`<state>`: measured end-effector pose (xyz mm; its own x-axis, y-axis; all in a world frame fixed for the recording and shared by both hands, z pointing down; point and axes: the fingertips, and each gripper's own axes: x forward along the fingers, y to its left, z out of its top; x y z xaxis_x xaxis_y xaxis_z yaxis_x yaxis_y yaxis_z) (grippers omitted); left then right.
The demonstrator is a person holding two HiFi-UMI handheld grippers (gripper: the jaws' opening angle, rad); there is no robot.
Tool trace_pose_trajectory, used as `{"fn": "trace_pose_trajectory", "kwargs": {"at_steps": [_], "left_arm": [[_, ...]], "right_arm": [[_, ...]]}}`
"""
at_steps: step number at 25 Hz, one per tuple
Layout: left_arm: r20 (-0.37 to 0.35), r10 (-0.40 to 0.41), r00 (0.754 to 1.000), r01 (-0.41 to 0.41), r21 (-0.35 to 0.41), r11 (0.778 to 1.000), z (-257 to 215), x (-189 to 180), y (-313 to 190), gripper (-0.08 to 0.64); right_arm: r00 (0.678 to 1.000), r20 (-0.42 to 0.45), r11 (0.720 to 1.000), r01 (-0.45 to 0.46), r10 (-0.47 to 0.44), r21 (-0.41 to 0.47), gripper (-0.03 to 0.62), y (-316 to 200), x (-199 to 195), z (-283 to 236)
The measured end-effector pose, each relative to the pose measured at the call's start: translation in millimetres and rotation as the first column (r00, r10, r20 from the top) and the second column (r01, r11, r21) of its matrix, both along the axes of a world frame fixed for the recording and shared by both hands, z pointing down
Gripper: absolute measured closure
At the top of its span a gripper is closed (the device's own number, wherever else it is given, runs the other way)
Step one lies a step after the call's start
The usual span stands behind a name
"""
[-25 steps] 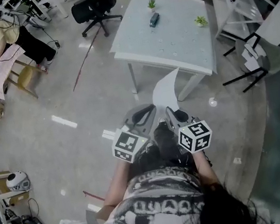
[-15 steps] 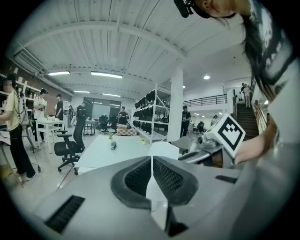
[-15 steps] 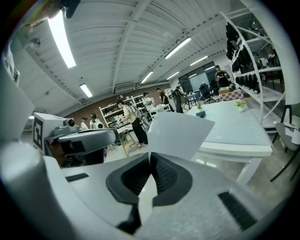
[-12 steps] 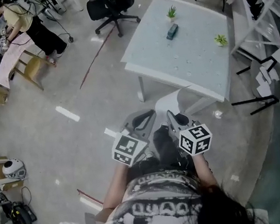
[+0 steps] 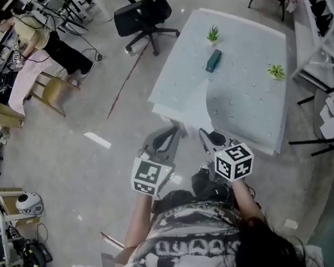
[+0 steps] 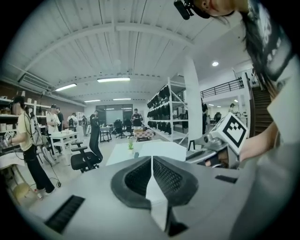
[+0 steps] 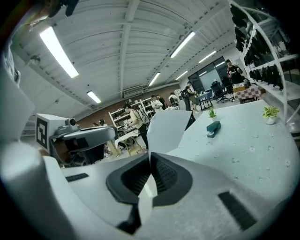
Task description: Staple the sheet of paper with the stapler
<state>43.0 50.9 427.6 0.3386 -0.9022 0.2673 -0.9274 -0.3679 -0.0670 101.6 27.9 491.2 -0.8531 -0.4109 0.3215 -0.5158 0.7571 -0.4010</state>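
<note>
Pinching sheet (image 7: 166, 127): L fingers (image 6: 138, 178), R fingers (image 7: 165, 176); stapler (image 5: 213, 61) well ahead.

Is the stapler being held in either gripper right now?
No, the stapler lies on the white table, while the left gripper and right gripper are both shut on the sheet of paper.

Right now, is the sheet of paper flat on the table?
No, held up: left gripper and right gripper each clamp the sheet of paper, off the table.
</note>
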Motion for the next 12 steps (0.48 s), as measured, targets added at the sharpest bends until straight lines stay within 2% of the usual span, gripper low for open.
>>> {"fn": "trace_pose_trajectory", "kwargs": {"at_steps": [6, 12], "left_arm": [[0.03, 0.009, 1.0, -0.008, -0.022, 1.0, 8.0, 10.6, -29.8, 0.548], [0.032, 0.031, 0.999, -0.029, -0.062, 0.998, 19.0, 14.8, -42.2, 0.548]], "right_arm": [[1.0, 0.014, 0.998, -0.014, 0.015, -0.054, 0.592, -36.9, 8.7, 20.4], [0.999, -0.041, 0.989, -0.016, 0.01, -0.145, 0.592, -45.5, 16.9, 62.4]]}}
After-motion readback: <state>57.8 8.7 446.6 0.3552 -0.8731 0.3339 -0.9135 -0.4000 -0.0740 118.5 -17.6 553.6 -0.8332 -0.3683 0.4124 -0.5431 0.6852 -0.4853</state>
